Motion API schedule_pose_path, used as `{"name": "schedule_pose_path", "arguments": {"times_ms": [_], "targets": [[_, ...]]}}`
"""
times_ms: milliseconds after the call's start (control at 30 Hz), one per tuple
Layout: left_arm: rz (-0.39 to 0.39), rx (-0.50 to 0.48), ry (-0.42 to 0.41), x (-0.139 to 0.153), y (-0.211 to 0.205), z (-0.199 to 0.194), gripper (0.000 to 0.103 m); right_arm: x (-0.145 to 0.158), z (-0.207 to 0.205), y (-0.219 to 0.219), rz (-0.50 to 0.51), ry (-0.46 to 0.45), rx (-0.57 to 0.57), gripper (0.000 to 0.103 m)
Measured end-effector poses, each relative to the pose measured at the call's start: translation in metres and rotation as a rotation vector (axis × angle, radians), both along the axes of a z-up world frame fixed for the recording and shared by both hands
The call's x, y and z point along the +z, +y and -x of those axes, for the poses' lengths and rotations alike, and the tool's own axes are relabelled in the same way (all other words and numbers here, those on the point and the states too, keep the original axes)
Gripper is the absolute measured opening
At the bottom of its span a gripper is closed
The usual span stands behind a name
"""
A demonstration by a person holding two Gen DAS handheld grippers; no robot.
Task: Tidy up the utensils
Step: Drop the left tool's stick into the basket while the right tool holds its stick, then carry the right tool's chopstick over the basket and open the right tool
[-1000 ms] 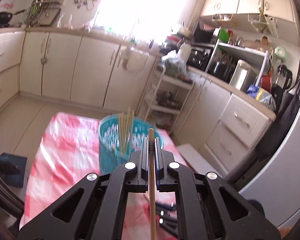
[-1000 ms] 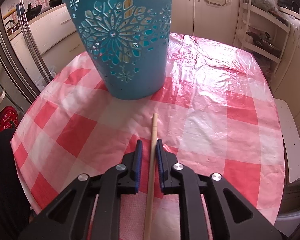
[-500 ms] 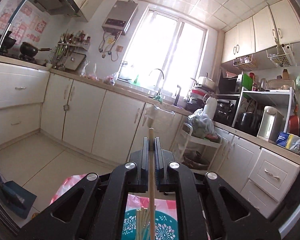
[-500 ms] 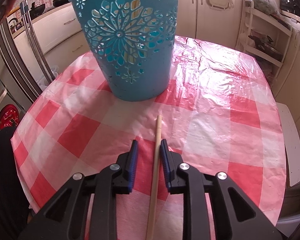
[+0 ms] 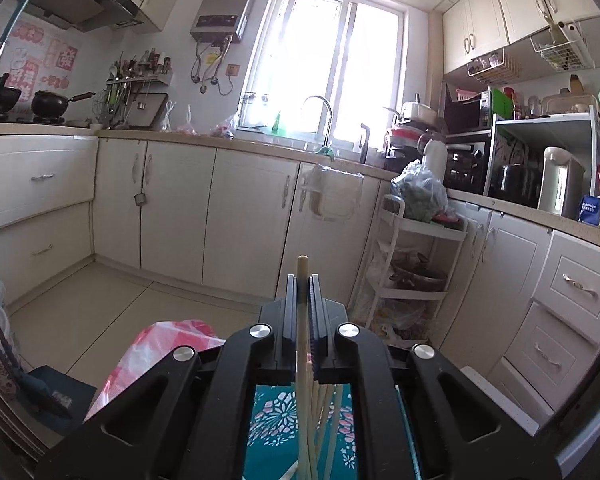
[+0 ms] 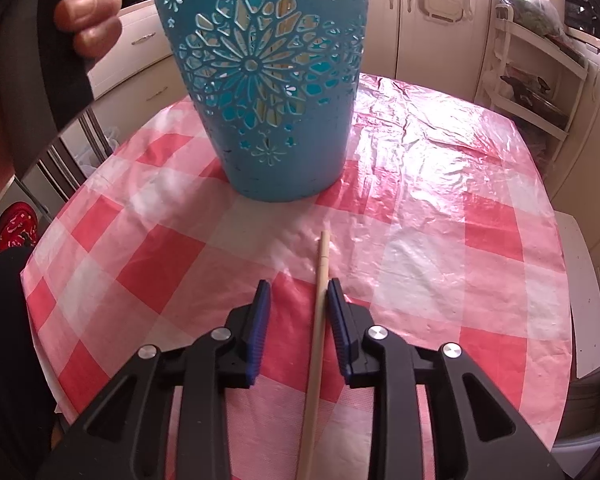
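Chopstick lower end hidden in holder.

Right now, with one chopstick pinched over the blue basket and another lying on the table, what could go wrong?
1. The left gripper pinches its chopstick above the teal basket, which already holds several sticks; it may jam against them on the way down.
2. The right gripper is open, with the table chopstick close to one finger, not centered; closing may push or roll it on the slick checkered tablecloth.
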State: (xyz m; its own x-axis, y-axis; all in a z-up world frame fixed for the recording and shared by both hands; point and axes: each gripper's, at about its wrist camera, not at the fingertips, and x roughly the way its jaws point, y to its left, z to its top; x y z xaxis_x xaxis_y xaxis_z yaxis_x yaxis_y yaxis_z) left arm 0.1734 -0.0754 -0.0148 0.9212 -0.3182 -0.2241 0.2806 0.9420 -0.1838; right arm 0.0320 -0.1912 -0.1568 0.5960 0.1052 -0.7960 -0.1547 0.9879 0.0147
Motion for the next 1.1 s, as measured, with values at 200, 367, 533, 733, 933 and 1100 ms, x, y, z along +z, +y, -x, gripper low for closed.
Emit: {"name": "schedule_pose_path", "arguments": {"times_ms": [200, 367, 533, 733, 933, 1100], "targets": [[-0.05, -0.028, 0.056, -0.014, 0.005, 0.01, 0.008, 0.0, -0.001, 0.0, -0.01, 0.004, -0.001, 0.03], [-0.035, 0.003, 0.067, -0.01, 0.031, 0.033, 0.046, 0.002, -0.004, -0.017, -0.135, 0.036, -0.021, 0.03], [-0.025, 0.03, 0.098, -0.014, 0.065, 0.062, 0.064, 0.001, 0.0, 0.001, -0.008, 0.011, 0.009, 0.029], [-0.007, 0.036, 0.198, -0.039, 0.094, 0.086, 0.07, 0.001, -0.005, -0.011, -0.043, 0.023, -0.038, 0.014], [-0.027, 0.021, 0.288, -0.06, 0.096, 0.1, 0.071, 0.003, 0.001, 0.0, 0.055, 0.016, -0.024, 0.006], [-0.086, -0.01, 0.322, -0.066, 0.09, 0.112, 0.074, 0.034, 0.02, -0.023, -0.139, -0.043, -0.035, 0.006]]}}
